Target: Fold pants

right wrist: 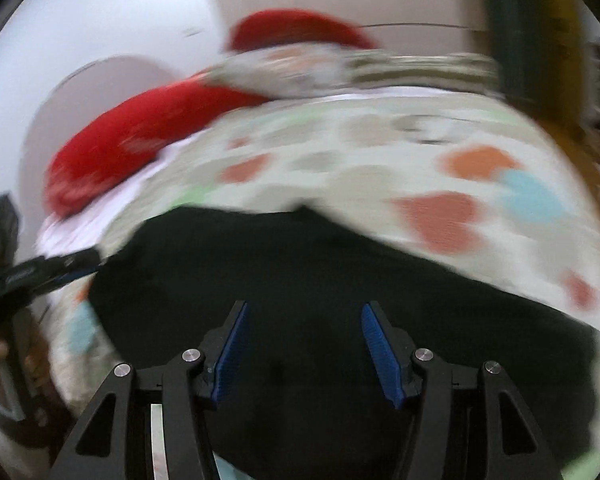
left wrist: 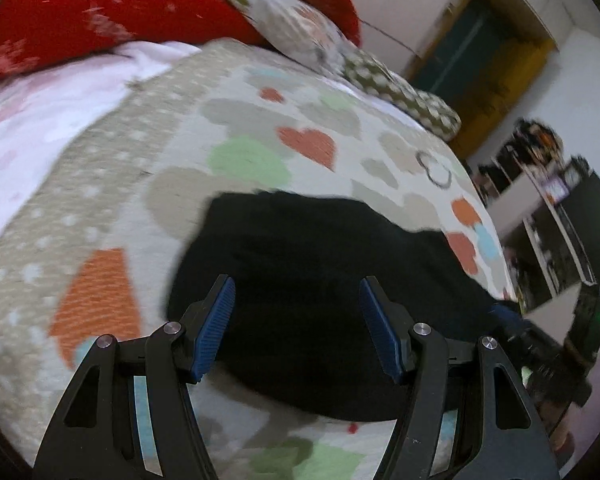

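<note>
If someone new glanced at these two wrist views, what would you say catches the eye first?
The black pants stand out first, a dark heap on the heart-patterned bedspread, right ahead of both grippers. Next come the red pillows at the far end of the bed. The left gripper and right gripper both hang open over the pants, blue pads apart, holding nothing.

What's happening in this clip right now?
A person is working on black pants lying in a compact dark bundle on a heart-print bedspread. Both tongs, left and right, are open over the fabric and hold nothing. Red pillows sit at the far end of the bed. The right wrist view is blurred, so how neatly the pants are folded cannot be judged.
</note>
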Motion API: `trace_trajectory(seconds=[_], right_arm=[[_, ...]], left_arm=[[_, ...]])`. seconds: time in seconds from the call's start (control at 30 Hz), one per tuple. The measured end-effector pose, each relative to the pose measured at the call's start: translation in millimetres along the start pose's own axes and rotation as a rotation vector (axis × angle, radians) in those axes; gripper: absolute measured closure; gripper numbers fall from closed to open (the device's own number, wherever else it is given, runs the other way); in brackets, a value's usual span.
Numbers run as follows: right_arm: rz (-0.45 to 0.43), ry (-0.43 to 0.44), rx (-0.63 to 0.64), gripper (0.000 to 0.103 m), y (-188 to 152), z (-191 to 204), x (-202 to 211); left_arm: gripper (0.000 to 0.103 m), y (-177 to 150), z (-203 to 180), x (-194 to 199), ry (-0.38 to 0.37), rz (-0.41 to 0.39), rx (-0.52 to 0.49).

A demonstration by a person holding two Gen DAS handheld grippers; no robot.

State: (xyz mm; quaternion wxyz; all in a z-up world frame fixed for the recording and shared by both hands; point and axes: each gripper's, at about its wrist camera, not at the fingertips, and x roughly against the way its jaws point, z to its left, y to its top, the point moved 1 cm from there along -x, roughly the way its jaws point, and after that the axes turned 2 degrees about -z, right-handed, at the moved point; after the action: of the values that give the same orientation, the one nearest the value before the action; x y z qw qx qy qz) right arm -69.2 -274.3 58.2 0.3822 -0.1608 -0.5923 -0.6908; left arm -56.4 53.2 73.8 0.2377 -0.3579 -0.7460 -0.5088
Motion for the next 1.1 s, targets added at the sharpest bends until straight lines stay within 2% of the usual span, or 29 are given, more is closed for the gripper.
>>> trace_trajectory(seconds=[0.07, 0.1, 0.13, 0.2, 0.27, 0.33, 0.6, 0.63, 0.67, 0.7, 0.73, 0.8, 0.9, 1.03, 1.07, 1.1], right_arm=[[-0.011, -0.116, -0.015, 0.046, -6, -29, 20], [0.001, -0.234, -0.008, 0.046, -13, -47, 31], [0.009, -0.298, -0.005, 0.046, -17, -59, 36], [0.005, -0.375, -0.035, 0.046, -26, -88, 57], [-0.019, -0.352, -0.121, 0.046, -30, -116, 75], [-0.040, -0.310, -0.172, 0.046, -32, -127, 87], [-0.002, -0.298, -0.085, 0.047, -32, -114, 66], [0.031, -0.319, -0.074, 0.051, -32, -115, 60], [0.042, -0.314, -0.069, 0.071, -32, -116, 57], [0.035, -0.305, -0.069, 0.080, -31, -117, 57], [0.025, -0.304, -0.062, 0.083, -29, -117, 58], [-0.010, -0.339, -0.029, 0.100, -19, -116, 63], [-0.088, -0.422, -0.021, 0.100, -6, -123, 73], [-0.026, -0.359, -0.089, 0.099, -7, -139, 59], [-0.024, -0.331, -0.087, 0.098, -7, -136, 61], [-0.026, -0.305, -0.067, 0.090, -7, -129, 64]], left_arm=[[0.039, -2, -11, -7, -0.005, 0.012, -0.020], [0.039, -2, -17, -11, -0.006, 0.016, -0.030], [0.039, -3, -21, -13, -0.006, 0.019, -0.038], [0.039, -4, -28, -18, -0.005, 0.025, -0.050], [0.039, -5, -34, -23, -0.005, 0.036, -0.058], [0.039, -7, -39, -27, -0.001, 0.049, -0.064], [0.039, -9, -55, -28, -0.004, 0.053, -0.085], [0.039, -9, -56, -28, 0.000, 0.052, -0.090], [0.039, -9, -56, -28, 0.003, 0.052, -0.092], [0.039, -9, -56, -29, 0.006, 0.055, -0.091], [0.039, -9, -56, -30, 0.007, 0.056, -0.090], [0.039, -8, -54, -31, 0.018, 0.053, -0.084], [0.039, -7, -51, -34, 0.035, 0.034, -0.069], [0.039, -10, -47, -47, 0.071, 0.050, -0.059], [0.039, -11, -46, -49, 0.083, 0.050, -0.064], [0.039, -11, -46, -49, 0.092, 0.045, -0.070]])
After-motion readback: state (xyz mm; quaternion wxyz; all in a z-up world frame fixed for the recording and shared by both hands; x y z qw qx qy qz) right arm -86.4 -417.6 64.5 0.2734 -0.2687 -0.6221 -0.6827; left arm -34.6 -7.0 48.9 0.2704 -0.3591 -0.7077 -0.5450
